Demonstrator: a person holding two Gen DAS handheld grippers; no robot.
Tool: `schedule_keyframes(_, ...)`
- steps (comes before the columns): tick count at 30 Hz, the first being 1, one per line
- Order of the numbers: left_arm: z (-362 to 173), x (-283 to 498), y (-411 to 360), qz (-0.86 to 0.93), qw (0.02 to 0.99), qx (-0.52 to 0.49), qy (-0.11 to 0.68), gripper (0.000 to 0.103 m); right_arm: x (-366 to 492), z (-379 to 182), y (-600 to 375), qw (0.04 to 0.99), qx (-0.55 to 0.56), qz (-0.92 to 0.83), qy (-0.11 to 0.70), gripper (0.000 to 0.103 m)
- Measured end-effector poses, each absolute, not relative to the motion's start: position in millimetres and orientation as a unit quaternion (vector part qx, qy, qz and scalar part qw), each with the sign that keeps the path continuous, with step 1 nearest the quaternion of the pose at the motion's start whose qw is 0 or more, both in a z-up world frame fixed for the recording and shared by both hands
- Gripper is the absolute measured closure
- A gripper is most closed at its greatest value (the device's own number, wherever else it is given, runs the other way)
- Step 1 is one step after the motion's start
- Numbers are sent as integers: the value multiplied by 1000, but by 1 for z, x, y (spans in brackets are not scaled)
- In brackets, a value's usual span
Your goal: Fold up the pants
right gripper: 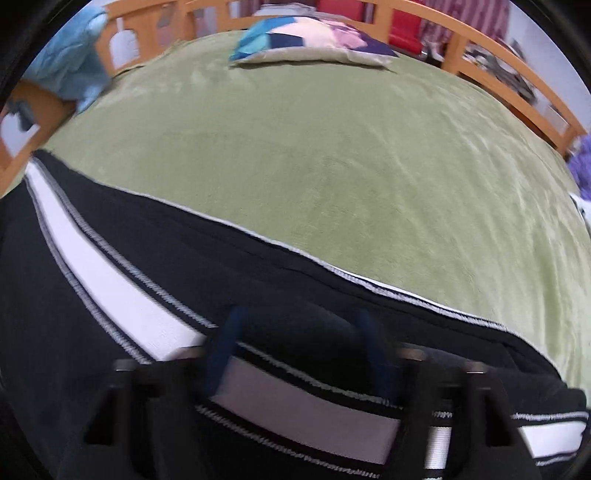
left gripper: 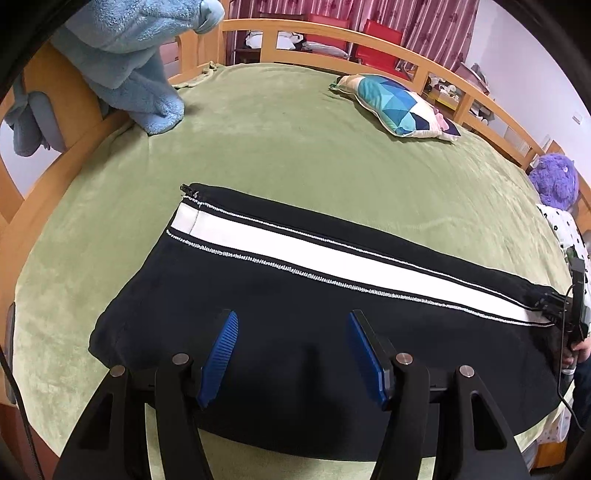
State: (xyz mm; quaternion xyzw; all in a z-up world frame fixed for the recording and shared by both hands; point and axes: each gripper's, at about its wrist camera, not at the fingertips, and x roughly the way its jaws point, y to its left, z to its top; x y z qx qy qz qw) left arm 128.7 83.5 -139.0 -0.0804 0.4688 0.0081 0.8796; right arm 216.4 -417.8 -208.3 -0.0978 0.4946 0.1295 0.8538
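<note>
I see the pants (left gripper: pixel 295 314) lying flat on the green blanket (left gripper: pixel 277 147) of the bed, black with a broad white stripe (left gripper: pixel 295 251) edged in dotted stitching running along their length. They sit at the near side of the blanket, stretched crosswise in front of me.

My left claw (left gripper: pixel 291 354) hovers just above the near edge of the pants, its blue-padded fingers (left gripper: pixel 221 350) spread wide with only dark cloth showing between them. My right claw (right gripper: pixel 299 354) is at the far right end of the pants as seen from the left wrist; its own view is blurred, but its fingers stand apart with the striped cloth lying between them, and I cannot tell whether they are pinching it.

Beyond the pants, toward the far rail, a patchwork pillow (left gripper: pixel 399 107) in blues and cream rests on the blanket. To the pants' far left, a light blue fleece (left gripper: pixel 129 62) hangs over the wooden bed frame (left gripper: pixel 332 33) and touches the blanket. A purple plush toy (left gripper: pixel 554 181) sits at the blanket's right edge, past the pants.
</note>
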Motion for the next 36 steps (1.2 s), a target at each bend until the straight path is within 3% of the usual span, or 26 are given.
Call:
schedule_keyframes(8, -140, 124, 97, 12, 882, -93, 463, 44, 203, -151, -430, 889, -70, 120, 435, 99)
schedule_keyframes(11, -143, 126, 106, 22, 880, -92, 465, 44, 221, -165, -428, 881, -66, 106, 456, 99)
schedule_keyframes(15, -142, 136, 122, 46, 884, -83, 458, 44, 235, -212, -414, 856, -106, 91, 497, 94)
schedule_keyframes(20, -147, 165, 153, 65, 886, -97, 448, 44, 209, -175, -426, 888, -50, 57, 453, 65)
schedule_keyframes(27, -157, 233, 177, 65, 890, -85, 444, 44, 148, -158, -450, 899, 18, -48, 436, 63)
schedule_keyframes(29, -167, 249, 179, 67, 883, -83, 457, 49, 128, -159, -459, 895, 54, -73, 436, 63)
schedule_keyframes(31, -181, 262, 178, 33, 873, -86, 479, 79, 113, -165, -463, 889, 77, -99, 440, 63)
schedule_keyframes(33, -186, 268, 173, 27, 876, -56, 478, 85, 104, -173, -464, 884, 90, -112, 446, 63)
schedule_keyframes(36, -160, 267, 189, 9, 897, -90, 432, 85, 97, -177, -463, 881, 106, -122, 445, 63)
